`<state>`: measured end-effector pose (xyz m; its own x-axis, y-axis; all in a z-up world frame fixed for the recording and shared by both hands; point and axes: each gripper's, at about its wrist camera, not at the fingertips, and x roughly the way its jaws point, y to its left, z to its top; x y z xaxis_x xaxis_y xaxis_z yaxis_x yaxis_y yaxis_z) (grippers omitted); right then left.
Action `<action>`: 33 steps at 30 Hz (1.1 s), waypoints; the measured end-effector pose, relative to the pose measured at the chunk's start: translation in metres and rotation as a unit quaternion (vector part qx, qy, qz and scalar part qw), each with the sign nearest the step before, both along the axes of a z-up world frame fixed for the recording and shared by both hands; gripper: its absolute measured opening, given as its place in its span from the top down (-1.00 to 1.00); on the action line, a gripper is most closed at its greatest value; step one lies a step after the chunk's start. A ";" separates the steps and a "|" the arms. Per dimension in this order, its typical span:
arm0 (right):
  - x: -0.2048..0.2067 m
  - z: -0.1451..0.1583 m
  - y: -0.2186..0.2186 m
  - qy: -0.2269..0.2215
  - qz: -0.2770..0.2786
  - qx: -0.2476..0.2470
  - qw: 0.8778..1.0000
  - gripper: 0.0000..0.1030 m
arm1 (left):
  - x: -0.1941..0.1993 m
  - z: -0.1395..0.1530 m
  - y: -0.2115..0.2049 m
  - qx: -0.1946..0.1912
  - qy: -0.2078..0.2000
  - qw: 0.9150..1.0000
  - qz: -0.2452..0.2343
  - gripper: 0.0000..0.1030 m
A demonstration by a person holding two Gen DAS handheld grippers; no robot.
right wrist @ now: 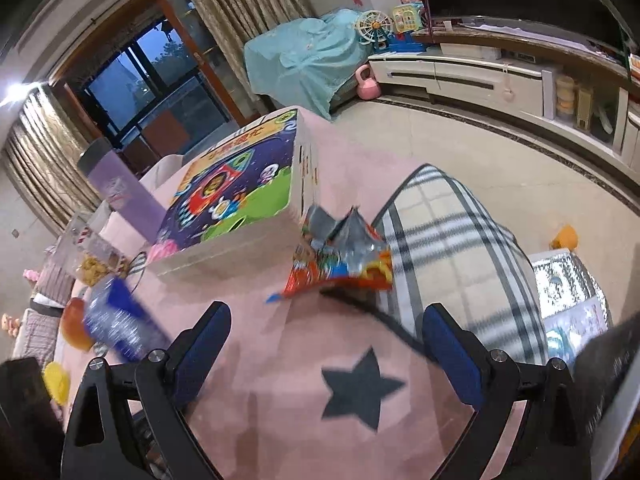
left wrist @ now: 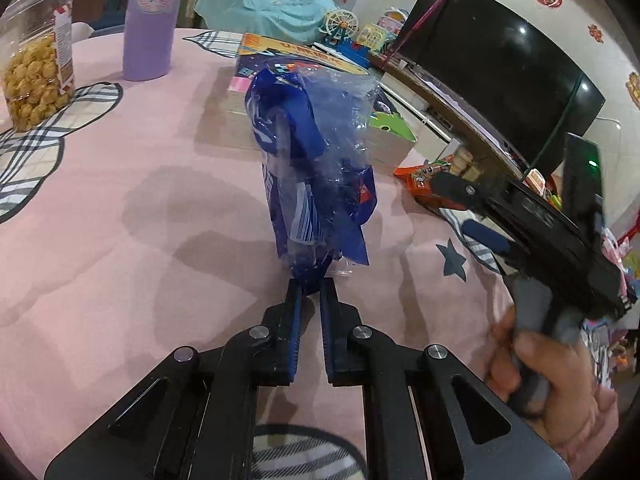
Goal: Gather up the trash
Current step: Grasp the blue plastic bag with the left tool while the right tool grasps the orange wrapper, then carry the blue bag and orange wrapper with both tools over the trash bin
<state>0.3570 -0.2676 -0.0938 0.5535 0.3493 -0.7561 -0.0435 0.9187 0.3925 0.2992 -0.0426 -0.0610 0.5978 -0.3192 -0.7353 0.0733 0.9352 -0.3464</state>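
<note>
left gripper (left wrist: 311, 286) clamped on the blue wrapper's (left wrist: 312, 160) bottom edge, so it stands up off the pink table cloth (left wrist: 120, 200) | right gripper (right wrist: 326, 334) jaws wide, empty, lined up on the orange snack bag (right wrist: 340, 260) beside the puzzle box (right wrist: 240, 200), probably next

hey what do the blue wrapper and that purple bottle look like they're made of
Blue wrapper: thin plastic film, glossy, part clear; it crinkles and glints. Purple bottle: smooth matte shell with a printed logo, probably plastic or coated metal; can't tell which.
</note>
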 end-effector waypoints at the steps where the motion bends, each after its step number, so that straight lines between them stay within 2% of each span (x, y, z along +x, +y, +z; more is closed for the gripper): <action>1: 0.003 -0.001 0.000 -0.002 -0.003 -0.002 1.000 -0.89 | -0.002 0.000 0.002 -0.002 0.001 1.000 0.000 0.84; 4: 0.011 -0.002 -0.002 -0.005 -0.010 -0.004 1.000 -0.87 | -0.005 -0.001 0.008 -0.007 0.004 1.000 0.004 0.84; 6: 0.015 -0.005 -0.001 -0.004 -0.014 -0.006 1.000 -0.74 | -0.008 -0.002 0.011 -0.011 0.007 1.000 0.006 0.84; 8: 0.018 -0.008 0.002 0.004 -0.012 -0.011 1.000 -0.32 | -0.011 -0.001 0.012 -0.010 0.007 1.000 0.007 0.84; 10: 0.018 -0.010 0.004 0.007 -0.011 -0.019 1.000 -0.16 | -0.014 -0.001 0.011 -0.008 0.008 1.000 0.004 0.84; 12: 0.014 -0.008 0.004 0.003 -0.010 -0.021 1.000 0.13 | -0.018 0.000 0.012 -0.009 0.008 1.000 0.001 0.84; 13: 0.012 -0.007 0.004 0.002 -0.009 -0.019 1.000 0.34 | -0.018 0.000 0.012 -0.009 0.008 1.000 0.000 0.84; 14: 0.011 -0.008 0.004 0.003 -0.007 -0.015 1.000 0.41 | -0.020 0.001 0.013 -0.010 0.009 1.000 -0.001 0.84; 18: -0.005 -0.004 0.001 0.003 0.000 0.004 1.000 0.52 | -0.030 0.000 0.014 -0.008 0.016 1.000 -0.004 0.84; 20: -0.017 0.000 0.002 0.002 0.008 0.018 1.000 0.66 | -0.036 0.002 0.014 -0.013 0.019 1.000 -0.004 0.84; 26: -0.062 0.018 0.010 -0.011 0.038 0.041 0.998 0.71 | -0.055 0.006 0.015 -0.020 0.019 1.000 -0.008 0.84; 33: -0.106 0.028 0.015 -0.020 0.046 0.050 0.998 0.71 | -0.075 0.003 0.017 -0.023 0.025 0.999 -0.009 0.84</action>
